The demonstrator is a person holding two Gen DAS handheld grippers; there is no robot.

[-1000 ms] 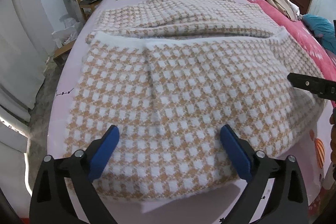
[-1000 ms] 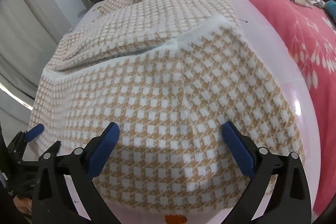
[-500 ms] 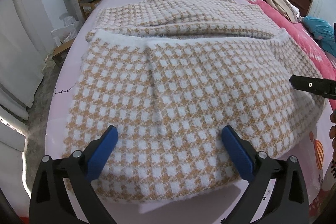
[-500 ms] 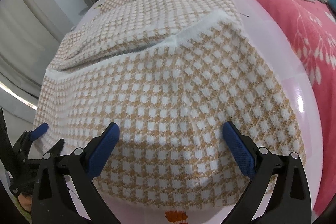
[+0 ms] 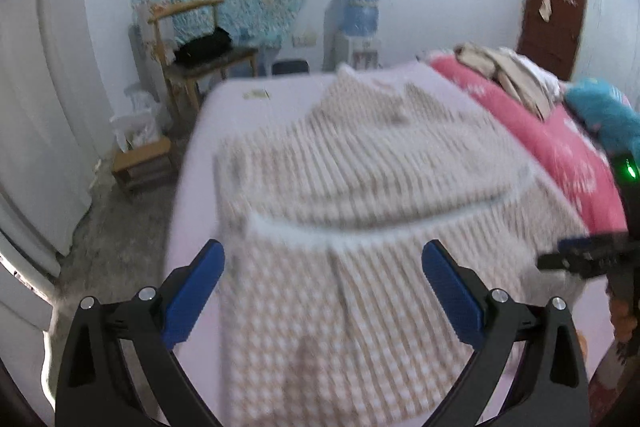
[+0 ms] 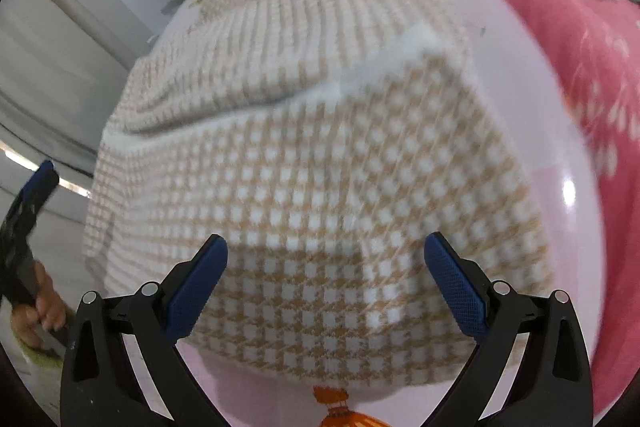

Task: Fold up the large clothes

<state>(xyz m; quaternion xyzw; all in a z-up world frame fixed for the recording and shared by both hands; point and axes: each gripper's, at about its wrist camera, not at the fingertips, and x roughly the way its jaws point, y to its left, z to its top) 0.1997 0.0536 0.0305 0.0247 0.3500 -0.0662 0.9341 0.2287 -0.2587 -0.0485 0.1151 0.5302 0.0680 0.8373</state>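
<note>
1. We count one tan-and-white checked knit sweater [image 6: 320, 167], folded once, lying on the pale pink bed sheet [image 5: 256, 99].
2. Two black grippers: left gripper [image 5: 323, 293] and right gripper [image 6: 326, 285], each spread wide, holding nothing, above the near edge.

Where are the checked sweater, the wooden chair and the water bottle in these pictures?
checked sweater [image 6: 320, 187], right wrist view, middle of the folded-over front panel.
wooden chair [image 5: 188, 7], left wrist view, curved top rail of the backrest.
water bottle [image 5: 362, 11], left wrist view, blue body on the dispenser.
</note>
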